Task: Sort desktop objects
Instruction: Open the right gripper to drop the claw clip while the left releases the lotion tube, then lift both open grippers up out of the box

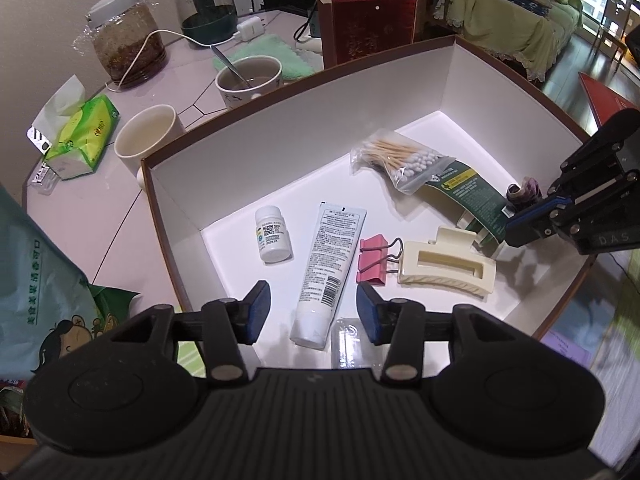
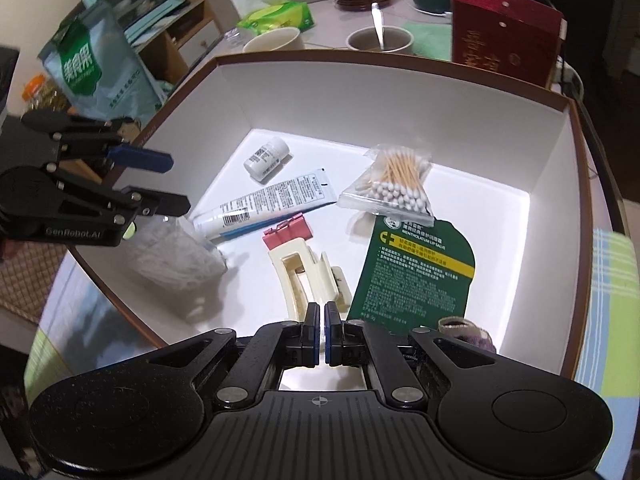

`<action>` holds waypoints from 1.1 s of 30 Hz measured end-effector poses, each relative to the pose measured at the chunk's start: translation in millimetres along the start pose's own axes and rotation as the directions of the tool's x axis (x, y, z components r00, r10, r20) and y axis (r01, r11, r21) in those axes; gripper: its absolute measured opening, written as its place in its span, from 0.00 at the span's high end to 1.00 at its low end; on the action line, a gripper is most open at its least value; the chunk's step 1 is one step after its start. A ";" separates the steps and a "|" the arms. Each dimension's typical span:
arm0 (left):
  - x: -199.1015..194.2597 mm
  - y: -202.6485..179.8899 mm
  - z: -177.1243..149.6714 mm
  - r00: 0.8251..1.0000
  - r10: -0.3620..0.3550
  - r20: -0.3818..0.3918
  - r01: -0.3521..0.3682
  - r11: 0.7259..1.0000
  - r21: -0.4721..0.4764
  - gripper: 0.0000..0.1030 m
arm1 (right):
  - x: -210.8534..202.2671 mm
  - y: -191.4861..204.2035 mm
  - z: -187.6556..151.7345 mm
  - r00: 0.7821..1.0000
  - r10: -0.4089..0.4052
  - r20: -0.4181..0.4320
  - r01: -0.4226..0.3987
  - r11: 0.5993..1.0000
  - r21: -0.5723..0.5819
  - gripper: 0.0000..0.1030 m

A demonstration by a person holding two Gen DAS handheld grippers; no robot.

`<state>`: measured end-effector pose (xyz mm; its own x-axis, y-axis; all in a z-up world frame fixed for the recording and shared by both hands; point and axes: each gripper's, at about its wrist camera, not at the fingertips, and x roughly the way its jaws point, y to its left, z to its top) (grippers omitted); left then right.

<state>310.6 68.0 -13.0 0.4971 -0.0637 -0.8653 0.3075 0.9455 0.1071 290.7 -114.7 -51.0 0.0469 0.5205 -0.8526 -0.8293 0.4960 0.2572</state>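
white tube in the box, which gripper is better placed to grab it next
Left. The left gripper is open with the white tube between its fingers; the right gripper is shut, near the cream hair claw.

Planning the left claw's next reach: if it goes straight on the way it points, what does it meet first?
Probably the white tube, lying between the open left claw fingers inside the box; depth is uncertain.
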 end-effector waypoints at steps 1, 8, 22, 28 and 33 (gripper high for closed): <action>-1.7 -0.9 -0.2 1.000 0.003 0.001 -0.003 1.000 -0.001 0.58 | -1.7 -0.8 -0.5 1.000 0.004 0.002 -0.004 1.000 0.012 0.98; -16.6 -11.7 -0.8 0.999 0.031 0.017 -0.031 1.000 -0.001 0.50 | -13.0 -0.4 -3.5 1.000 -0.008 0.012 0.008 0.999 0.040 0.90; -50.7 -36.3 -2.1 0.994 0.082 0.065 -0.082 0.997 -0.003 0.34 | -49.3 0.2 -18.4 0.988 -0.078 0.130 0.066 0.993 0.093 0.12; -66.4 -45.7 -5.3 0.991 0.111 0.080 -0.111 0.994 -0.005 0.31 | -66.5 3.9 -23.9 0.980 -0.099 0.171 0.083 0.991 0.104 0.12; -80.7 -54.7 -8.7 0.986 0.137 0.096 -0.137 0.991 -0.007 0.26 | -81.8 6.6 -31.2 0.970 -0.131 0.205 0.109 0.987 0.115 0.12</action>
<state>246.7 24.1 46.7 0.6100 0.0362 -0.7916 0.2311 0.9474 0.2214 264.0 -175.7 6.2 0.2681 0.5826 -0.7673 -0.7499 0.6262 0.2134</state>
